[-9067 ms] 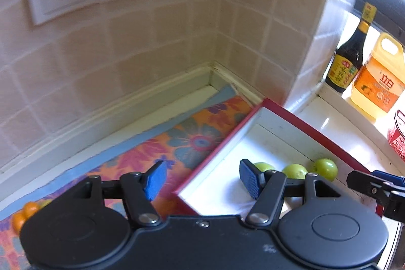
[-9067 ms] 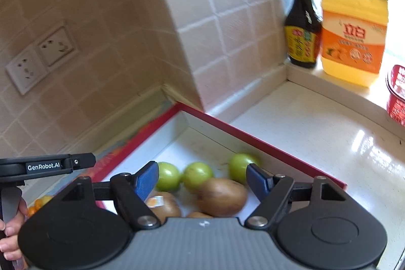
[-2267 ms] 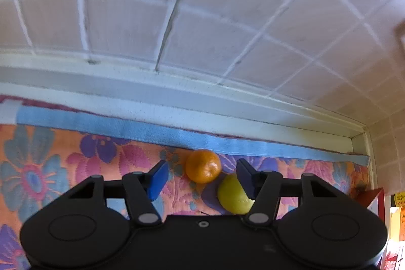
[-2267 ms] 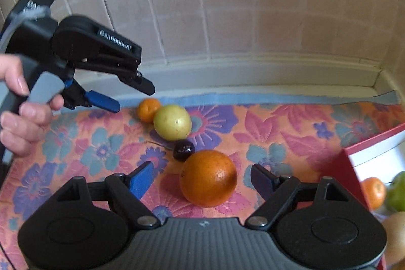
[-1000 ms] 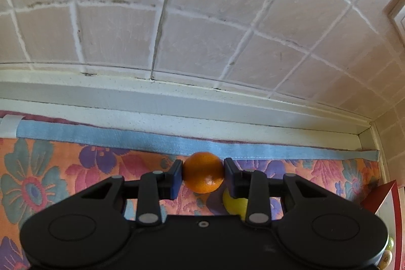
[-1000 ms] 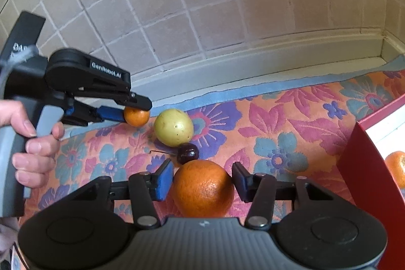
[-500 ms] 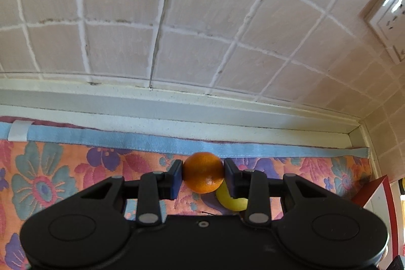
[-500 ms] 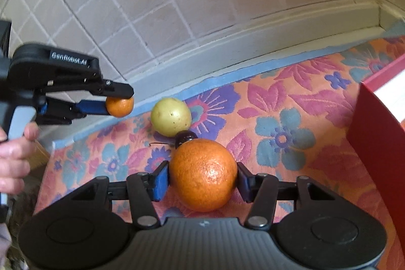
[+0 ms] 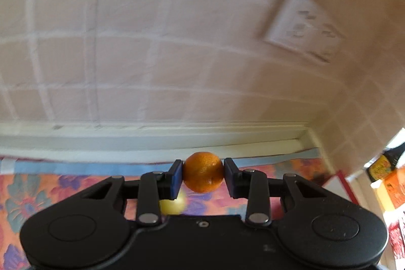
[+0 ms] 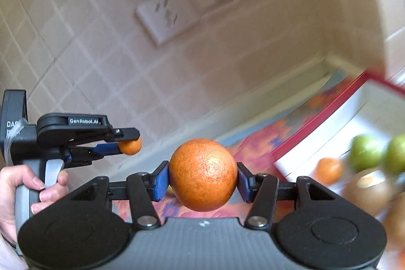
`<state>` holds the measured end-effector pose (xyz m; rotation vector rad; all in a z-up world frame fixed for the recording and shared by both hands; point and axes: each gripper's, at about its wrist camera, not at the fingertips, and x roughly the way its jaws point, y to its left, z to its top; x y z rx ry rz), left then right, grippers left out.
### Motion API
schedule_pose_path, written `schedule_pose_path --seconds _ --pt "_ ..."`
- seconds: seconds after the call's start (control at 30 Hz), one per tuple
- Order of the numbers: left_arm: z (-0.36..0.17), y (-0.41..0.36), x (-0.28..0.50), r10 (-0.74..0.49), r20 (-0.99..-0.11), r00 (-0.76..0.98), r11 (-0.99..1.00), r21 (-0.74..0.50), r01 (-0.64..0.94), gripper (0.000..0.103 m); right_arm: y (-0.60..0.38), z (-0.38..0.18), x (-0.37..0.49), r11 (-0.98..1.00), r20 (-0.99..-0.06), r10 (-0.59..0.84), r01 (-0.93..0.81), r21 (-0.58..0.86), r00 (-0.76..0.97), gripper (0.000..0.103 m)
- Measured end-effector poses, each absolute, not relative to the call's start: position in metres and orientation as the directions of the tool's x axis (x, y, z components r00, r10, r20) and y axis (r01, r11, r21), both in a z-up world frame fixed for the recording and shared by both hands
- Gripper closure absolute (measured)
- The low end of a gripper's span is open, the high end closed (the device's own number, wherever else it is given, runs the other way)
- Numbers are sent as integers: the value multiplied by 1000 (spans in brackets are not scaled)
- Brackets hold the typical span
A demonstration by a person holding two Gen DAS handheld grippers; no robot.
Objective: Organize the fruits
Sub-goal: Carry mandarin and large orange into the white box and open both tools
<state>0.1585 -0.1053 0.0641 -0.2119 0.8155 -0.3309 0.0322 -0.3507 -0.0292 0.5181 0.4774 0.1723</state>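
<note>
Above the floral mat (image 9: 38, 191):
Left claw (image 9: 203, 177): clamps small mandarin (image 9: 203, 176).
Right claw (image 10: 202, 176): grips big orange (image 10: 203, 174).
Red-rimmed box (image 10: 316, 118): right, holding fruit.

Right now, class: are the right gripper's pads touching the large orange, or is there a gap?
Touching. The right wrist view shows both blue pads of the right gripper pressed flush against the sides of the large orange, which hangs lifted between them.

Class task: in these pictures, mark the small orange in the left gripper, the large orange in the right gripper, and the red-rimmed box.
small orange (image 9: 203, 172): left wrist view, middle of its peel.
large orange (image 10: 203, 174): right wrist view, centre of its front.
red-rimmed box (image 10: 316, 118): right wrist view, its red rim.
</note>
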Motion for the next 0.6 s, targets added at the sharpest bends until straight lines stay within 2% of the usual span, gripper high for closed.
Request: schedule_pose_path --seconds 0.13,0.3,0.6 --pt "79 -153 152 -453 -636 625 892 -315 325 62 -392 -15 4 866 -382 158 58 498 911 47" --pt "75 -229 143 -553 -612 565 824 -304 478 62 -451 -18 -26 843 -419 -15 237 482 908 47" --pt "24 -361 135 -640 -662 390 704 -303 642 62 -536 -65 -54 764 -539 -180 462 450 823 47"
